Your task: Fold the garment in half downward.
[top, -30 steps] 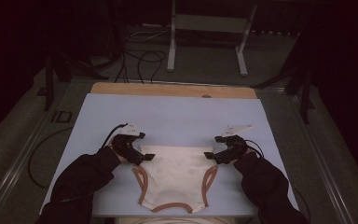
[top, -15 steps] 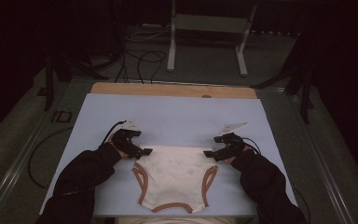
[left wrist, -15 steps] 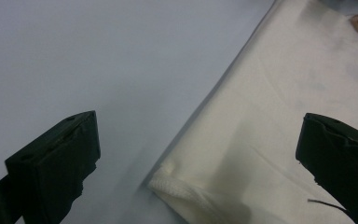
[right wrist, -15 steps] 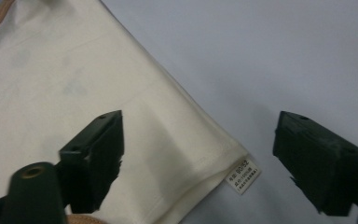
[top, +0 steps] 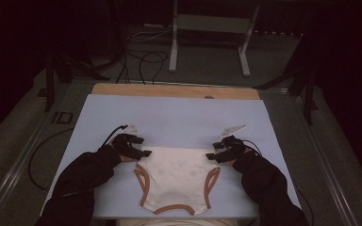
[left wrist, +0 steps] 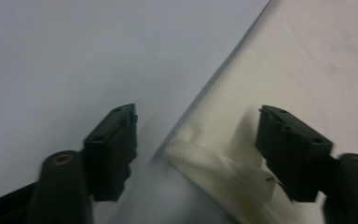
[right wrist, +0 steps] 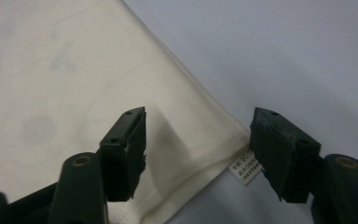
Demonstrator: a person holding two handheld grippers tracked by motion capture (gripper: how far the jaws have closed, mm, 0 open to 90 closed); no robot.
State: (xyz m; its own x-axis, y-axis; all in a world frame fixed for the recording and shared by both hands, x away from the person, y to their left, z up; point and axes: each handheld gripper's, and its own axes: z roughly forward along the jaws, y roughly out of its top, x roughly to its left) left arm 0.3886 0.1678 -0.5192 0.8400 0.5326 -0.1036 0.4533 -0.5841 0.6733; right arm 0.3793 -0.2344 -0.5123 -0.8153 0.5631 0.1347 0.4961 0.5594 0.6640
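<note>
The table point(top: 169, 113) carried a cream garment point(top: 176, 176) lying flat near its front edge, waistband away from the person, brown-trimmed leg openings toward them. The left gripper point(top: 139, 149) straddled the band's left corner, its jaws partly parted and just closing, with cloth between them but not yet pinched. The right gripper point(top: 215, 157) stood likewise at the right corner, jaws just closing around the hem and a small label point(right wrist: 246, 167). The risk, I judged, was an uneven catch: one jaw could slide over the fabric and grab only the top layer, or only the label, so the garment would skew or slip when lifted.
</note>
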